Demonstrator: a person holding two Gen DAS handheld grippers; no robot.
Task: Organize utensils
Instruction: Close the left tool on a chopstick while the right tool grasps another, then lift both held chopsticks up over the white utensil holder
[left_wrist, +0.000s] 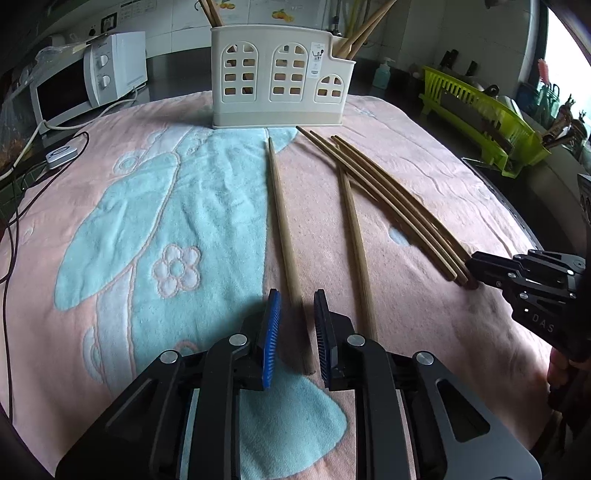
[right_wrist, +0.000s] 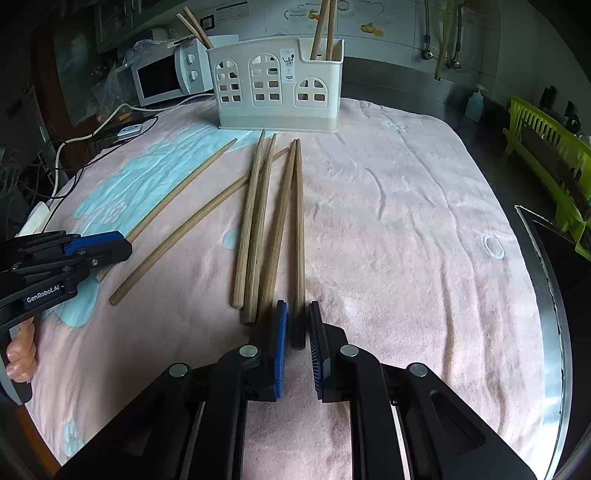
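Observation:
Several wooden chopsticks lie on a pink and blue towel (left_wrist: 129, 221) in front of a cream utensil holder (left_wrist: 280, 81), which also shows in the right wrist view (right_wrist: 277, 88) with chopsticks standing in its end compartments. My left gripper (left_wrist: 295, 314) is open, its jaws astride the near end of the leftmost chopstick (left_wrist: 280, 221). My right gripper (right_wrist: 297, 321) is open, its jaws astride the near end of the rightmost chopstick (right_wrist: 300, 229) of a bundle. The right gripper also shows in the left wrist view (left_wrist: 476, 273) at that bundle's end (left_wrist: 406, 206).
A white microwave (left_wrist: 85, 81) and cables stand at the back left. A green dish rack (left_wrist: 480, 114) sits at the right. A soap bottle (right_wrist: 474, 103) stands behind the towel. A metal counter edge (right_wrist: 546, 280) runs along the right.

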